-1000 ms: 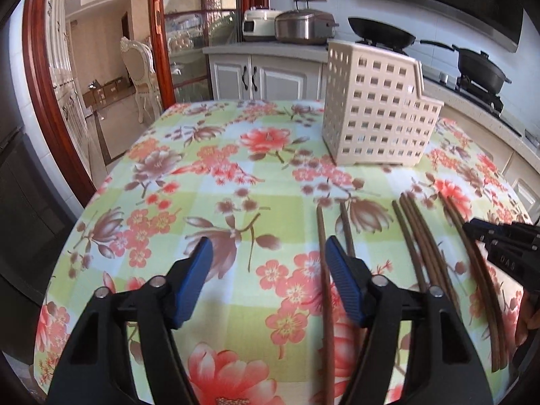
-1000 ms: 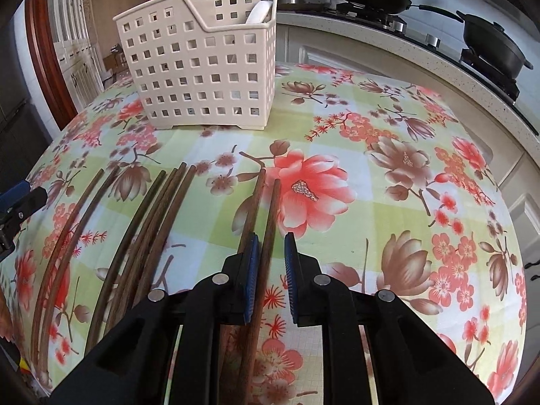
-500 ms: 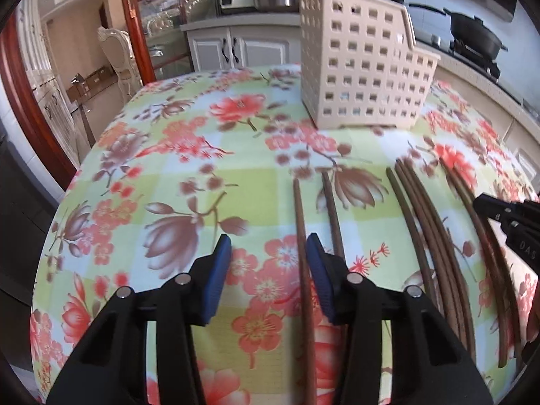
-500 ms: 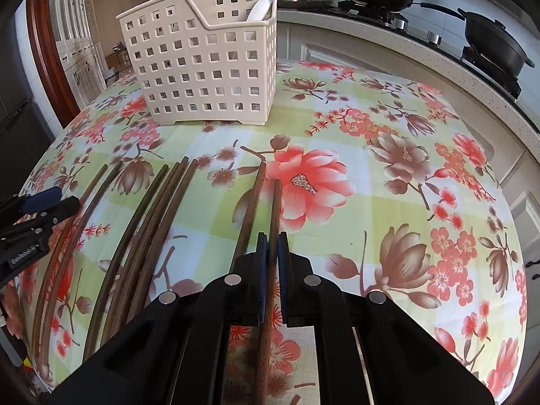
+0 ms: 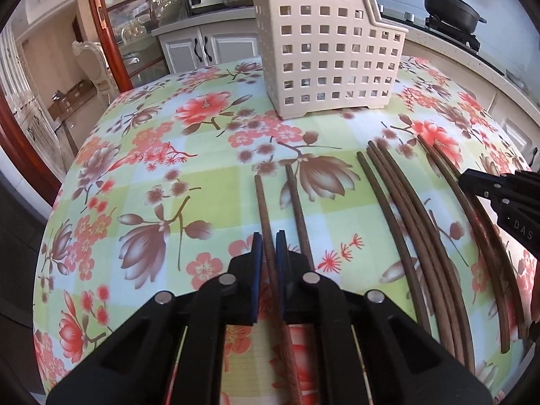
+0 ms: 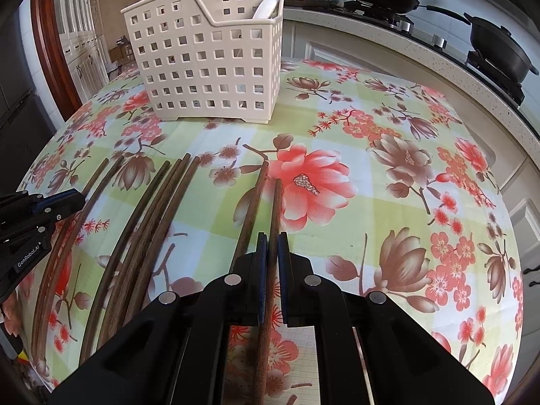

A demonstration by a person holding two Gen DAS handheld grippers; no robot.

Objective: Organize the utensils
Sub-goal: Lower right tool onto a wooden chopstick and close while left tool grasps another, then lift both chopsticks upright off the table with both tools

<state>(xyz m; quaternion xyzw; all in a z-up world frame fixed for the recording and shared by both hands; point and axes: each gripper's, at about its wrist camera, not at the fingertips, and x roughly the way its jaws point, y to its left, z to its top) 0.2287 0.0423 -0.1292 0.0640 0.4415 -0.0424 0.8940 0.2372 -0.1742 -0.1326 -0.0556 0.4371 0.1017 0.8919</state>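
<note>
Left tongs (image 5: 266, 248), marked "GenRobot.AI", clamp the leftmost chopstick (image 5: 261, 202) on the floral bench (image 5: 135, 175). Right tongs (image 6: 271, 249), marked "DAS", clamp the rightmost chopstick (image 6: 277, 202). Perforated utensil basket (image 6: 209, 67) stands beyond.

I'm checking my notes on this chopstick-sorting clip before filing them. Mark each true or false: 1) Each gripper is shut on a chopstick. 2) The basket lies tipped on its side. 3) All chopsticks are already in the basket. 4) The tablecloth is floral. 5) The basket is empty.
1) True: the left gripper pinches the leftmost chopstick, and the right gripper pinches the rightmost chopstick.
2) False: the basket stands upright.
3) False: the chopsticks lie on the tablecloth.
4) True.
5) False: a white object pokes above its rim.
</note>
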